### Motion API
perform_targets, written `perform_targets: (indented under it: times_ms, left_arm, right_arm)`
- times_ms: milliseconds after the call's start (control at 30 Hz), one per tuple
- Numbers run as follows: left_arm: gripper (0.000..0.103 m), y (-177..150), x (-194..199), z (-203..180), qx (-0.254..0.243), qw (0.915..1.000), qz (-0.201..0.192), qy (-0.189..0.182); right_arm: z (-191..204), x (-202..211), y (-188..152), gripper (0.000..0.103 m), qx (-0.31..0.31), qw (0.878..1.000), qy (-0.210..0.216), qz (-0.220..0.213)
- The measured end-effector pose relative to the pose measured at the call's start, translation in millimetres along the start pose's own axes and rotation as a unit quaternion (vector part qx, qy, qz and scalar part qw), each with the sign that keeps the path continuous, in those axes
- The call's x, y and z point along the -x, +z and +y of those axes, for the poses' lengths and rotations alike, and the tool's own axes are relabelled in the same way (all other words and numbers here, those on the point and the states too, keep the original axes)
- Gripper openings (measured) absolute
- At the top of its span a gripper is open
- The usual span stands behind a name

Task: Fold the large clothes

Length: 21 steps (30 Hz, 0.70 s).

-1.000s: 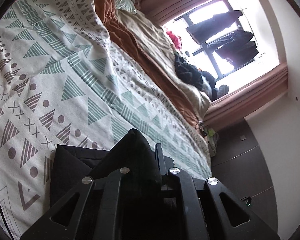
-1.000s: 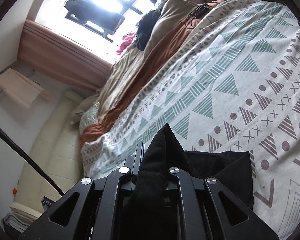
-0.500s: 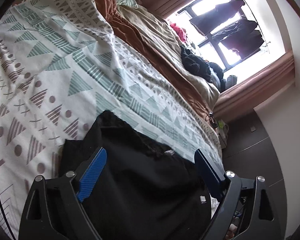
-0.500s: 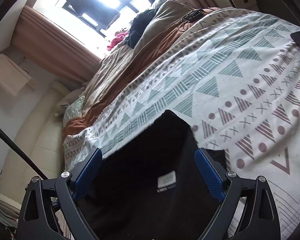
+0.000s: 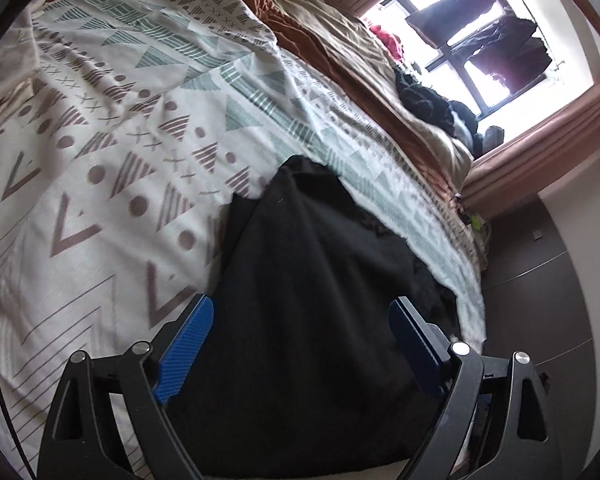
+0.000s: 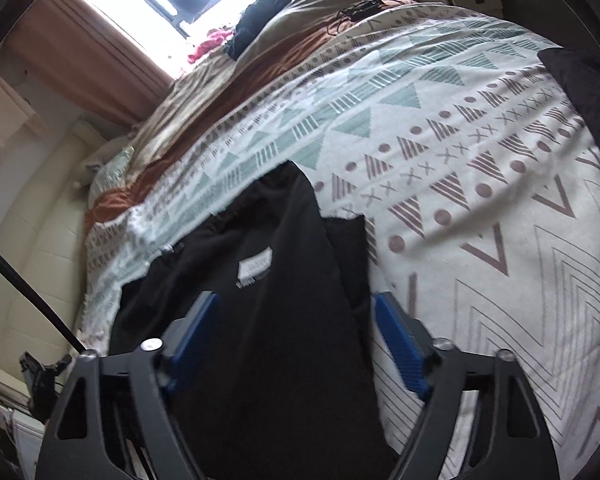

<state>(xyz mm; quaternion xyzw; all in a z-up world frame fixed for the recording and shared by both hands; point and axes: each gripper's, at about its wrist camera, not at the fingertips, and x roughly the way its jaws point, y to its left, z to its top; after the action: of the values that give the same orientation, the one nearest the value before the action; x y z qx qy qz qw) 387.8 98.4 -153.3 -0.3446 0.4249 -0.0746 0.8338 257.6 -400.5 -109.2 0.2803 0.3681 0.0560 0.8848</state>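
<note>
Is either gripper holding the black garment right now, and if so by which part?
Nothing is held. The black garment lies on the bedspread; the left gripper has open jaws, and the right gripper is closing, pads not yet pressing cloth.

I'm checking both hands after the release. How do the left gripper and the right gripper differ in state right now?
The left gripper has its fingers spread wide and steady; the right gripper has a narrower gap and its jaws are closing. Between the right fingers the black garment shows a white label; the left view shows plain black cloth. Neither presses the garment, which lies on the patterned bedspread.
</note>
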Motion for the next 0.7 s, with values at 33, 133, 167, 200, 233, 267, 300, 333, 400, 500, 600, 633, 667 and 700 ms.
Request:
perform_targets:
  times_ms: [33, 133, 167, 200, 233, 267, 300, 333, 400, 500, 600, 633, 667, 700]
  left_arm:
    - [0.09, -3.8, 1.3, 2.3, -0.003, 1.0, 0.0, 0.008]
    - [0.083, -14.0, 1.2, 11.2, -0.008, 0.9993, 0.011, 0.033]
    - [0.081, -17.5, -0.5, 15.0, -0.008, 0.999, 0.018, 0.041]
    - [0.077, -20.8, -2.2, 18.3, -0.009, 0.9987, 0.024, 0.045]
    - [0.075, -23.5, -3.3, 20.5, -0.008, 0.9984, 0.028, 0.047]
    - [0.069, -26.6, -5.0, 23.4, -0.007, 0.9982, 0.034, 0.049]
    - [0.064, -29.5, -7.0, 25.7, -0.008, 0.998, 0.039, 0.05]
    - [0.061, -31.9, -8.6, 27.3, -0.009, 0.9977, 0.042, 0.051]
    - [0.039, -34.7, -10.7, 28.5, -0.012, 0.9971, 0.044, 0.061]
    - [0.019, -34.1, -10.4, 27.6, -0.019, 0.997, 0.036, 0.066]
    - [0.011, -30.9, -8.9, 20.4, -0.033, 0.9967, 0.024, 0.07]
    - [0.01, -29.1, -9.3, 17.6, -0.038, 0.9965, 0.021, 0.071]
    - [0.009, -27.8, -9.8, 15.5, -0.04, 0.9965, 0.02, 0.07]
    - [0.008, -26.0, -11.5, 14.0, -0.042, 0.9965, 0.019, 0.07]
  right_arm:
    - [-1.1, 0.7, -3.3, 0.072, 0.001, 1.0, -0.003, 0.005]
    - [-5.1, 1.9, -14.1, 0.069, 0.006, 0.999, -0.021, 0.024]
    - [-5.0, 2.7, -16.9, 0.068, 0.007, 0.999, -0.025, 0.029]
    - [-6.2, 2.2, -19.4, 0.068, 0.008, 0.999, -0.028, 0.034]
    - [-6.4, 0.6, -21.4, 0.067, 0.009, 0.999, -0.031, 0.04]
    - [-6.9, -1.0, -24.2, 0.061, 0.011, 0.998, -0.033, 0.046]
    - [-7.6, -2.9, -26.1, 0.052, 0.012, 0.998, -0.034, 0.051]
    - [-8.4, -5.8, -27.8, 0.048, 0.012, 0.998, -0.035, 0.056]
    - [-9.0, -9.4, -29.8, 0.024, 0.014, 0.998, -0.03, 0.058]
    - [-3.6, -9.6, -27.0, 0.005, 0.031, 0.998, -0.04, 0.039]
    - [-2.9, -5.1, -20.1, 0.0, 0.027, 0.999, -0.037, 0.019]
    - [-3.4, -5.4, -18.3, 0.0, 0.027, 0.999, -0.037, 0.015]
    - [-3.7, -5.5, -15.5, 0.0, 0.027, 0.999, -0.035, 0.01]
    - [-3.3, -5.9, -14.0, 0.0, 0.027, 0.999, -0.033, 0.008]
